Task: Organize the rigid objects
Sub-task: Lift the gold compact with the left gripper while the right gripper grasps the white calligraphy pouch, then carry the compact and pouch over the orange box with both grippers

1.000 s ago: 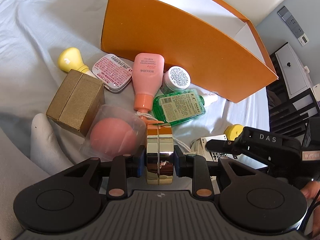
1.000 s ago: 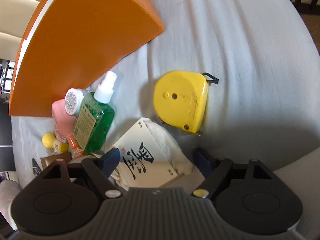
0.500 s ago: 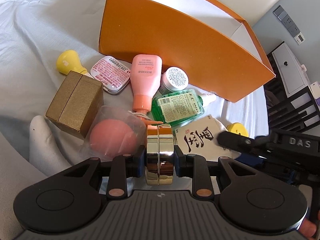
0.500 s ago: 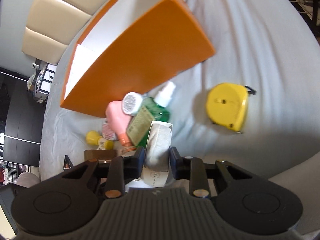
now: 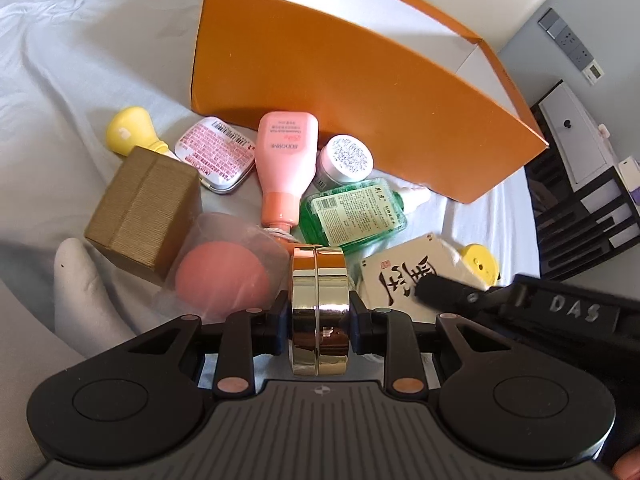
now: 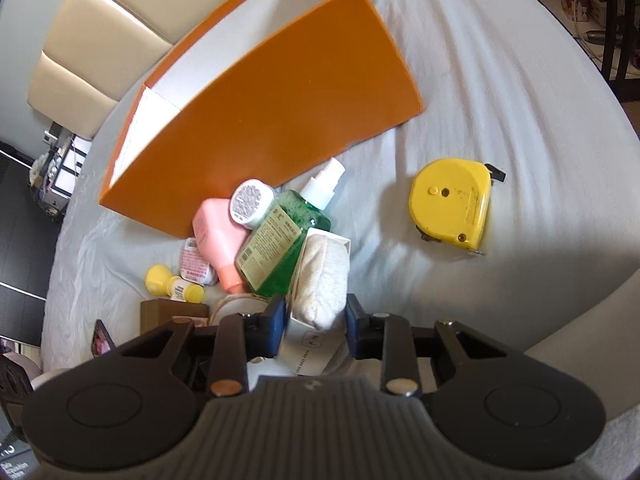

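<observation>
On bedsheet (image 5: 80, 60), before orange box (image 5: 340, 80): both grippers loaded.
Left gripper (image 5: 319, 322) clamps gold jar (image 5: 319, 312); right gripper (image 6: 316, 320) pinches calligraphy packet (image 6: 320, 280). Pink bottle (image 5: 285, 152) reads "BODORME"; tape measure (image 6: 452, 204) apart.

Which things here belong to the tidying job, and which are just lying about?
Job: gold jar in left gripper; calligraphy box in right gripper; orange box; green bottle; pink bottle; tape measure.
Lying about: white sheet; headboard.
</observation>
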Tool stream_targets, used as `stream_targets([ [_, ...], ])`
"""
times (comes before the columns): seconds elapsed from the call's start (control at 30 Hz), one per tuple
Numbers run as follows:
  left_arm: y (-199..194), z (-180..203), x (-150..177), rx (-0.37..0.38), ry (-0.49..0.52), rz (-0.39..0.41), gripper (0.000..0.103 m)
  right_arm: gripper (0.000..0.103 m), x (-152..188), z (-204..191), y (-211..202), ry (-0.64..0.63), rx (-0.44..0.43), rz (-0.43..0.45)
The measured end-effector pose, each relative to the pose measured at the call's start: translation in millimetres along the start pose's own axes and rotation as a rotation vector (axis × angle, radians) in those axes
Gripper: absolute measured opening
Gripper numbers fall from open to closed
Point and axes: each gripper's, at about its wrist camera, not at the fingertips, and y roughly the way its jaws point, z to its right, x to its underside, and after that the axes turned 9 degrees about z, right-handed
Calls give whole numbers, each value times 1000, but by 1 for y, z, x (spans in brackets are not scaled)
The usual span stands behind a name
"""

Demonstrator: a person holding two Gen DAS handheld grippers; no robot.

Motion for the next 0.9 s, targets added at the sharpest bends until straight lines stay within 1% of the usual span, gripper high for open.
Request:
stream_targets([
  [0.07, -7, 1, 0, 25, 13, 8, 31, 26, -3, -2, -9, -12, -5, 20],
  [0.17, -19, 3, -5, 69, 2, 27, 31, 26, -9, -6, -23, -50, -4, 61],
  [0.33, -42, 7, -27, 119, 5, 86, 31, 26, -26, -12, -44, -63, -32, 122],
  [0.5, -61, 7, -67, 161, -7, 145, 31, 26, -52, -29, -65, -96, -92, 194],
  [0.6, -69, 10, -95, 190, 11, 186, 31, 26, -71, -44, -77, -114, -147, 237],
  [0.73, -77, 20, -133, 233, 30, 265, 31, 26, -102, -67, -88, -125, -237, 303],
  [0.83, -78, 29, -161, 250, 57, 316, 31, 26, -124, -86, -95, -146, -297, 369],
  [0.9, -68, 34, -176, 263, 69, 312, 31, 26, -138, -97, -95, -170, -327, 426],
])
